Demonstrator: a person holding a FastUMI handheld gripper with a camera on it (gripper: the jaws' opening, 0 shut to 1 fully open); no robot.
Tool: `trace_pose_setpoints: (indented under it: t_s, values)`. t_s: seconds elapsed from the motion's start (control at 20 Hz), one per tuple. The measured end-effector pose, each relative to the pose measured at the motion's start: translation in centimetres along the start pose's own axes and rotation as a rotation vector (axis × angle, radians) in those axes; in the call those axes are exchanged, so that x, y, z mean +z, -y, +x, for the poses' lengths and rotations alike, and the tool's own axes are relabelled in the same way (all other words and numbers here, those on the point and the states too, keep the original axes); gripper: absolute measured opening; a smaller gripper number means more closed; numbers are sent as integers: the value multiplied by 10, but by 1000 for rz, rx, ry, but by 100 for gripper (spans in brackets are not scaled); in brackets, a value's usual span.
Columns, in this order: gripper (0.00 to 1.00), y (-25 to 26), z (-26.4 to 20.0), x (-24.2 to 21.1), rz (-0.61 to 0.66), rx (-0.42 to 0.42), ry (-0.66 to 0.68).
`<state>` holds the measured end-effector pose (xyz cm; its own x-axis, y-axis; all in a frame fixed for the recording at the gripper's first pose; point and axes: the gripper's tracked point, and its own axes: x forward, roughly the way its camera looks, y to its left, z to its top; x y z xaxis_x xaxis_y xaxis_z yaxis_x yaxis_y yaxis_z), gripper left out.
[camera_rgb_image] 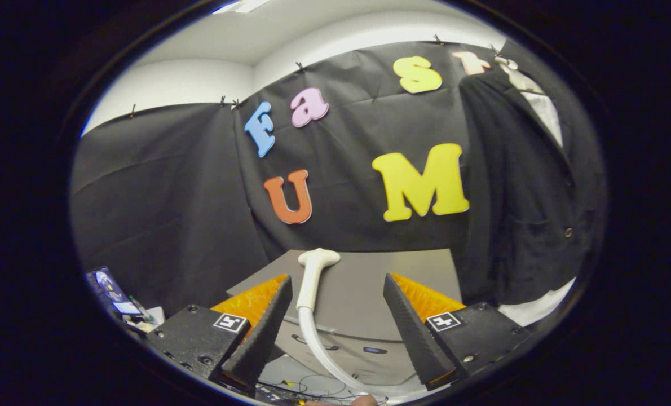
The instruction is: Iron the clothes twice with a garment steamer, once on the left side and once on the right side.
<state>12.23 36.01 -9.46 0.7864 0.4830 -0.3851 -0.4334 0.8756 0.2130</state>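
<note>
With the gripper (338, 293) fingers spread apart and touching nothing, the steamer head (315, 276) lies on the grey table (403, 270) between them, lined up for a grab, dark jacket (527, 192) hanging beyond, off right.

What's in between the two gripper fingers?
In the gripper view, the open gripper has the white steamer head and its hose between its fingers, nearer the left one, untouched.

One steamer head (318, 258), one dark jacket (530, 186)
</note>
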Motion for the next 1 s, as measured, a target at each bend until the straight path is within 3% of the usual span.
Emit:
trace_pose_setpoints:
  t_s: [0.15,0.35,0.7,1.0]
  values:
    - [100,-22,50,-4,42,102,-99]
    - [100,-34,111,-19,13,143,-215]
    - [99,-30,193,-58,-47,65,-358]
    - [95,-22,210,-79,-88,-11,-404]
